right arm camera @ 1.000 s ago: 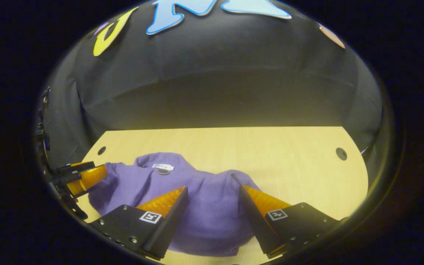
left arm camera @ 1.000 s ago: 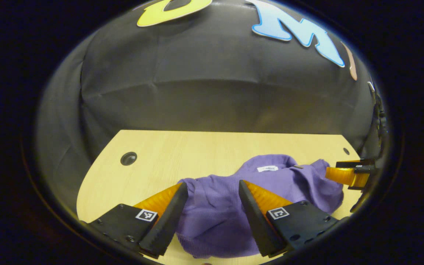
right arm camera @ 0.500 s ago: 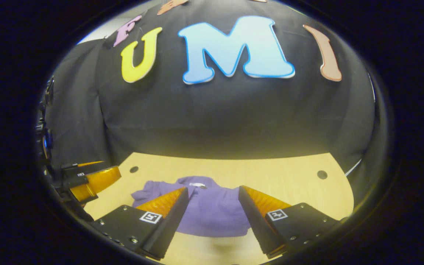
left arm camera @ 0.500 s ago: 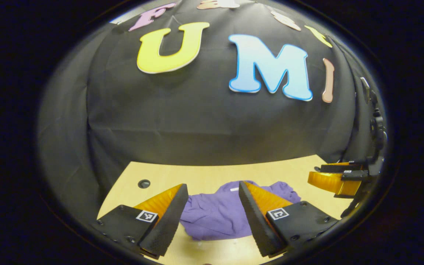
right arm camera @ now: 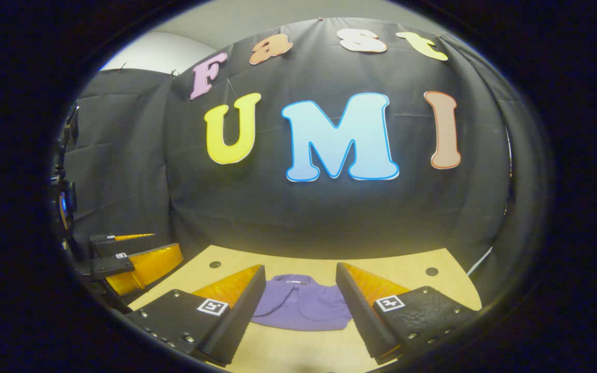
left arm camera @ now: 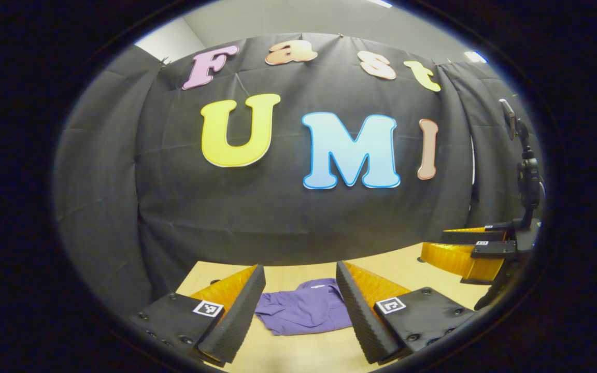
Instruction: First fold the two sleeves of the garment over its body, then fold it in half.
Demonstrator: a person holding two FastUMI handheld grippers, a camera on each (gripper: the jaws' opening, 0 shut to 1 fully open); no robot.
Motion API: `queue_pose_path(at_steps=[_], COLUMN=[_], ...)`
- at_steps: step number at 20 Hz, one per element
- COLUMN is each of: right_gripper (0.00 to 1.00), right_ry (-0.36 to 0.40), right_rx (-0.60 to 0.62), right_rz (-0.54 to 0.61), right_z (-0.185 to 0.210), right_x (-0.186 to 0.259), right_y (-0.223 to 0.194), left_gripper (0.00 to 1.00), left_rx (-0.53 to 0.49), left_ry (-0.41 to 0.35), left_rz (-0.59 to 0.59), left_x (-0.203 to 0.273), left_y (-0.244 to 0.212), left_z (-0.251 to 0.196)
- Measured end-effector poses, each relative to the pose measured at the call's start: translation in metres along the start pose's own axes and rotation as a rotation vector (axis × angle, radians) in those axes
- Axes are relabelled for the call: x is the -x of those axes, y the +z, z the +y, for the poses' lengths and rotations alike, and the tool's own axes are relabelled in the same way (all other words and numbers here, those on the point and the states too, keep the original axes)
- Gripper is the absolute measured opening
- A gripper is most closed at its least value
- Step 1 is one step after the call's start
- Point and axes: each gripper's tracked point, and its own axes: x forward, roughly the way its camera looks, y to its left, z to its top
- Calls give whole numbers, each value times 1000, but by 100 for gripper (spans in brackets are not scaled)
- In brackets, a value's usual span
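Since a second ago we have lifted both grippers away from the purple garment. It lies compact on the worktop, low in the frame, seemingly folded. The left gripper and right gripper are wide open, holding nothing.
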Motion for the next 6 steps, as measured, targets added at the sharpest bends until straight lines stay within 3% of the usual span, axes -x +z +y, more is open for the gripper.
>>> queue_pose_path(at_steps=[6], right_gripper=[84], right_ry=[-29], right_rx=[-20], right_rz=[-17], right_z=[6], right_x=[51], right_y=[-13], left_gripper=[93], left_rx=[34], left_ry=[-13], left_rz=[-16], left_x=[51], left_y=[-5], left_z=[-11])
